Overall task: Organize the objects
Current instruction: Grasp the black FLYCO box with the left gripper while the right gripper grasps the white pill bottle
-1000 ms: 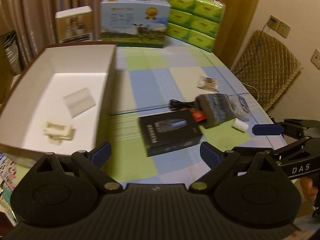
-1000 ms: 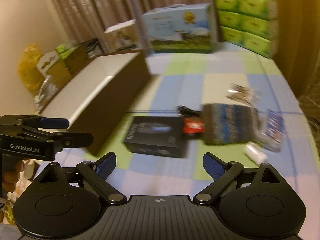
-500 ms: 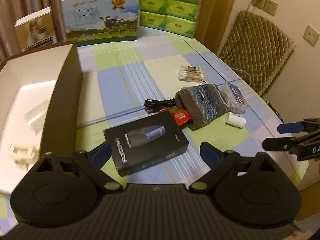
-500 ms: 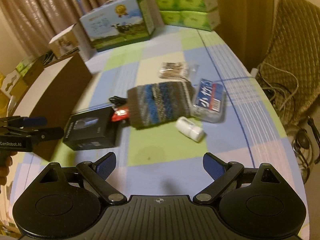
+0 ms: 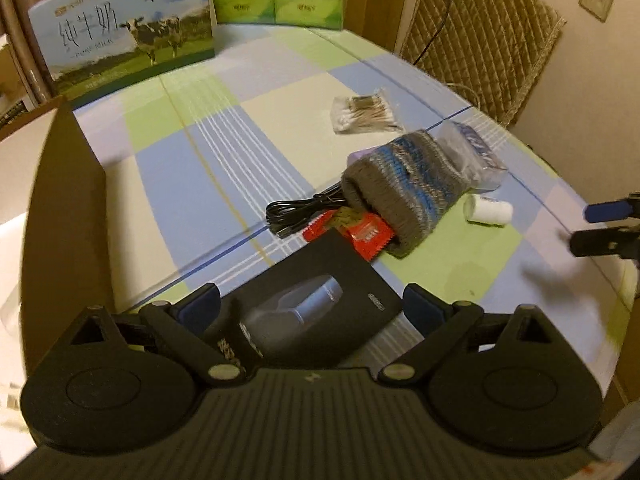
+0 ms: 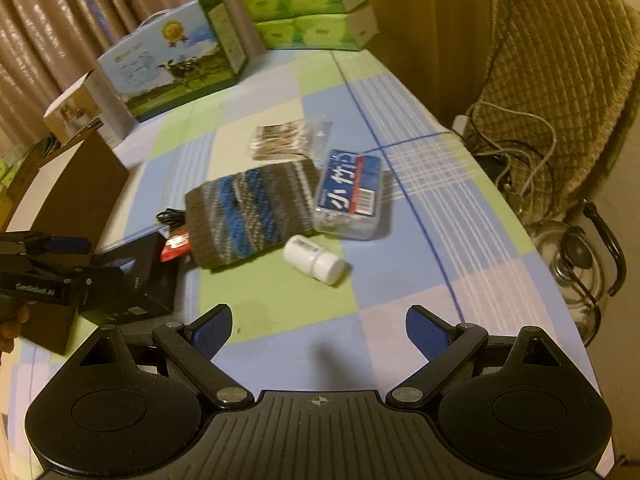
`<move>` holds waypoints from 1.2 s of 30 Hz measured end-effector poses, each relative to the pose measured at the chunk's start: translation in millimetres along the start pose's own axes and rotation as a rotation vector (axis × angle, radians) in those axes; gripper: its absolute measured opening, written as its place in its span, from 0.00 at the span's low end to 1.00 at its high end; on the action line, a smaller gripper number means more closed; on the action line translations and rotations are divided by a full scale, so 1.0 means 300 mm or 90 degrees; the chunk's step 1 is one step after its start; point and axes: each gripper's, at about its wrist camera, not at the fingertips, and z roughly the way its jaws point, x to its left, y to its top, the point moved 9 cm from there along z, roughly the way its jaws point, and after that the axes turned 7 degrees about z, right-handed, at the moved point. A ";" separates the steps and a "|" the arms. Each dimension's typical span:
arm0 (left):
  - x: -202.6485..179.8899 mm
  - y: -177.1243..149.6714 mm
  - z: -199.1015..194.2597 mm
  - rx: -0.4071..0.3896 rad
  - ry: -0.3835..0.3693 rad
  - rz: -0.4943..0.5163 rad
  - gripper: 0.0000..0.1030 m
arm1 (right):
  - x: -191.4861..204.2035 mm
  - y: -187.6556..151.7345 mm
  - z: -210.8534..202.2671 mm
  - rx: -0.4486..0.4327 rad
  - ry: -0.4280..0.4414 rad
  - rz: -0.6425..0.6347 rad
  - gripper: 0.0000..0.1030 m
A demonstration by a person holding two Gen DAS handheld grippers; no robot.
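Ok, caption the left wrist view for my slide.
Open left gripper over black box, beside knitted pouch on checked tablecloth.

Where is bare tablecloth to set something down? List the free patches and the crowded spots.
Free: the stretch between the brown cardboard box wall and the black cable, running back to the blue milk carton; also the near corner beside the white pill bottle. Crowded: around the striped knitted pouch, with black product box, red packet and swab bag.
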 end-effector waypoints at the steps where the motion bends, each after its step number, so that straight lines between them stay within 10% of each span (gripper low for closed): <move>1: 0.005 0.004 0.020 0.006 -0.006 0.002 0.93 | -0.006 -0.002 0.000 0.001 -0.003 0.003 0.89; 21: -0.106 -0.125 0.015 0.044 -0.077 -0.086 0.93 | -0.020 -0.017 0.036 0.029 0.012 0.005 0.89; 36: -0.148 -0.106 0.085 0.080 0.032 -0.083 0.78 | -0.017 -0.004 0.064 0.033 0.026 -0.032 0.89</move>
